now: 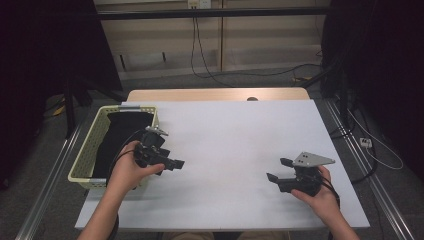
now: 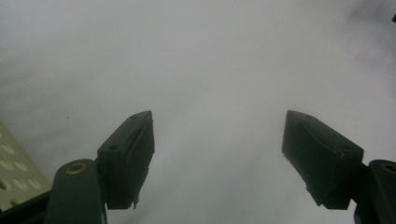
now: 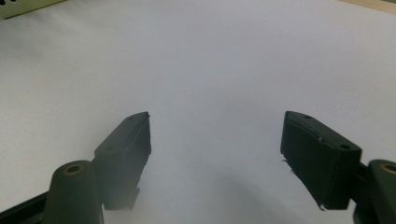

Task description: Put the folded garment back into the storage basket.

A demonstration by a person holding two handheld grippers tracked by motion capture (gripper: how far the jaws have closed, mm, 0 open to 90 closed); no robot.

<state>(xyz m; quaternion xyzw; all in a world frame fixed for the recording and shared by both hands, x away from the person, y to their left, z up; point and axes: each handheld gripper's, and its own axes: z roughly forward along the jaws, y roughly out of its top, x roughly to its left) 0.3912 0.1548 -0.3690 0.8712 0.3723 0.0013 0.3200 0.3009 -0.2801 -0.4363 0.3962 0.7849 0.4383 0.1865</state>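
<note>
The left gripper [image 1: 175, 163] hovers over the white rectangular worktop [image 1: 235, 145], just beside the pale yellow perforated plastic basket [image 1: 87, 150] at the worktop's left edge; its jaws stand apart with nothing between them. A black folded cloth [image 1: 117, 137] lies inside the basket. The right gripper [image 1: 278, 170] sits near the worktop's right front, well apart from the basket, likewise released and empty, jaws pointing toward the centre.

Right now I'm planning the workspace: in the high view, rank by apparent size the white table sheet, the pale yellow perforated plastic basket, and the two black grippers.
1. White table sheet
2. Pale yellow perforated plastic basket
3. Left gripper and right gripper: alike, unranked.
</note>
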